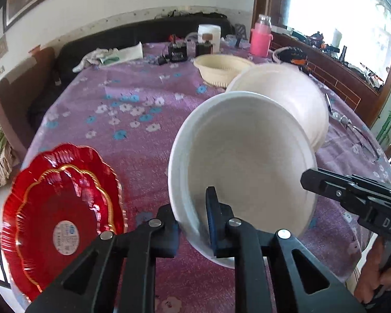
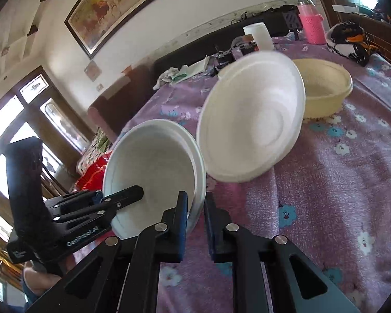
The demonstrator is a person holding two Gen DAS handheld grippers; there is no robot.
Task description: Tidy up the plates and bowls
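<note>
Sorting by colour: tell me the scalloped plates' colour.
Red with gold rims, clearest in the left wrist view: scalloped plates.

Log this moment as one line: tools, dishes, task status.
left tool: shut on white bowl rim | right tool: shut on same rim | second bowl: tilted behind | red plates: stacked

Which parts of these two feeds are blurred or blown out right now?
Left wrist view: the window is blown out white, the far white bowl and the red plates are smeared by motion blur, the near white bowl is sharper. Right wrist view: the far white bowl is soft-edged, the windows glare, and fisheye bends the wall painting.
</note>
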